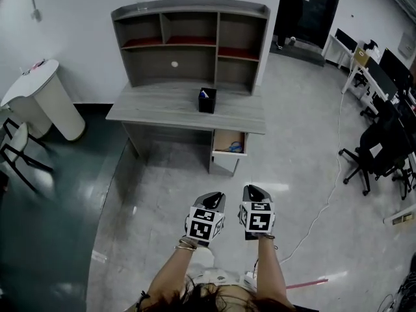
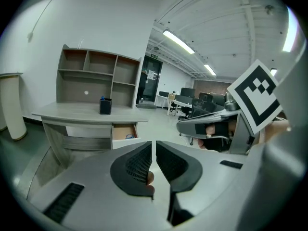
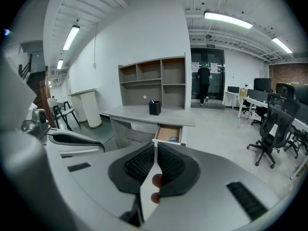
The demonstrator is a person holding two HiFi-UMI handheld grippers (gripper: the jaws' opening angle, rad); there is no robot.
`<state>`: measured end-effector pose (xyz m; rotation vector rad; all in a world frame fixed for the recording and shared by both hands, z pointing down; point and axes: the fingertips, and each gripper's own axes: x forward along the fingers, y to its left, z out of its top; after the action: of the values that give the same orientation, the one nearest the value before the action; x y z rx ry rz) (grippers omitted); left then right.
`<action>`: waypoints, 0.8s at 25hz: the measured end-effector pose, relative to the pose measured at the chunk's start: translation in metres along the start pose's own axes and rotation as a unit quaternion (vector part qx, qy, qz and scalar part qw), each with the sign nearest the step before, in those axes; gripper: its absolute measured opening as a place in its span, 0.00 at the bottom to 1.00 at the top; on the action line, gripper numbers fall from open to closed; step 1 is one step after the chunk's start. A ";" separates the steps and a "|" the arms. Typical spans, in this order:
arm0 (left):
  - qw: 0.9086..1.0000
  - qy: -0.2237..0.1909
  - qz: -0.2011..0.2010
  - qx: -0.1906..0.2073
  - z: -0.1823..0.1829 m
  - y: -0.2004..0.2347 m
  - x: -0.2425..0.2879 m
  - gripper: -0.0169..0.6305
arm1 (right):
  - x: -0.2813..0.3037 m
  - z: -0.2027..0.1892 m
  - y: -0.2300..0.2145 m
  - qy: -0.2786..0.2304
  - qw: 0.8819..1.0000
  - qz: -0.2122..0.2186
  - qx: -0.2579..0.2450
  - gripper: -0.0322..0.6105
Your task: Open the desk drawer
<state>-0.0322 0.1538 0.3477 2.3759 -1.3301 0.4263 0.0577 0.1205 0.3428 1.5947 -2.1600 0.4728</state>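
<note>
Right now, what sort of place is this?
Probably an open-plan office or lab: a grey desk with a shelf hutch, black office chairs, and a row of workstations with monitors along the right side.

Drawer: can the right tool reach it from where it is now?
Probably not from here. The open drawer sits well across bare floor from the right tool. Nothing stands between them, so a few steps forward should do.

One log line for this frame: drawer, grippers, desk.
drawer: open, blue item inside | left gripper: closed, empty | right gripper: closed, empty | both: over floor, short of desk | on desk: black holder
</note>
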 end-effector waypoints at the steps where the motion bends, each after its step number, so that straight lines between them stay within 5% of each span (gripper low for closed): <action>1: 1.000 -0.002 0.001 0.003 0.000 -0.001 -0.002 0.08 | -0.001 -0.001 0.002 0.000 1.000 0.002 -0.004 0.11; 20: 0.999 -0.021 0.025 0.002 -0.007 -0.030 -0.027 0.08 | -0.035 -0.025 0.013 0.001 0.999 0.036 -0.033 0.10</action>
<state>-0.0208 0.1916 0.3369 2.3718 -1.4109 0.3966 0.0573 0.1656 0.3455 1.4859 -2.2137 0.4200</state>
